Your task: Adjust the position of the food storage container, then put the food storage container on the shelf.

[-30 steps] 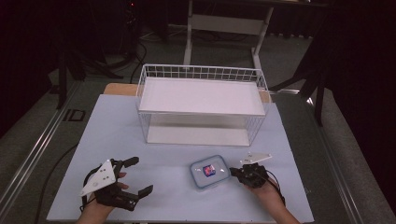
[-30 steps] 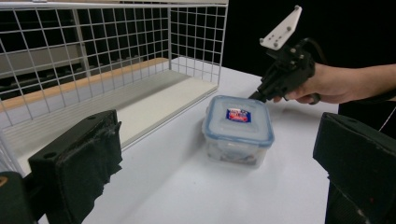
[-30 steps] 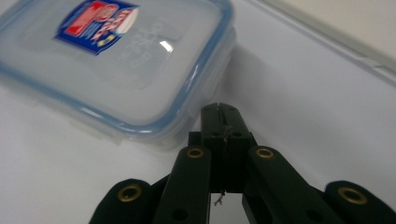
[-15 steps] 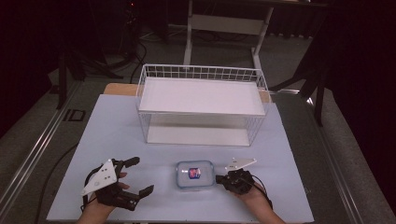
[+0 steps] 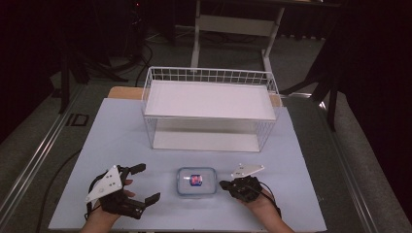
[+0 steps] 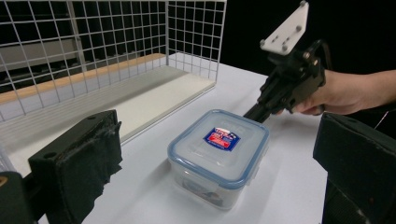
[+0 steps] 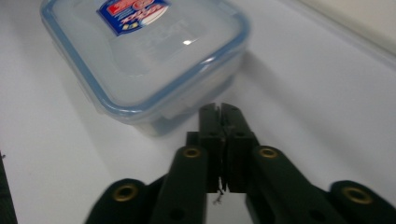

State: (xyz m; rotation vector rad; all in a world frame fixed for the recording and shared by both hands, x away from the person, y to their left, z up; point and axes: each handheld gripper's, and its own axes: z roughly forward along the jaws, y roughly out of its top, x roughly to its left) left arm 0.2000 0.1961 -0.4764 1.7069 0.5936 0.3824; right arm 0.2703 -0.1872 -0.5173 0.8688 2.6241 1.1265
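Your clear rectangular plastic container with the blue-rimmed lid and red-and-blue label (image 5: pixel 196 181) sits flat on the pale blue table (image 5: pixel 301 160), near the front edge and about midway between your two hands. The white wire basket rack (image 5: pixel 209 109) stands farther off, well apart from it.

Your right gripper (image 5: pixel 228 185) lies just to the right of the container and is the nearer of the two. Its jaws are clenched together on nothing and point left at the container's right side. In the right gripper view the tips sit just beside the container wall (image 7: pixel 140 60), below the lid rim; whether they actually touch it is hard to tell from these angles. Your right hand (image 5: pixel 257 201) rests low over the table with the wrist coming in from the near edge.

Your left gripper (image 5: pixel 145 184) sits farther off on the container's left, jaws spread wide and facing right toward it, the box framed between them in the left gripper view.

The container's long axis seems to run left to right, though it is close to square, so any push from the right would probably send it toward the released left jaws.
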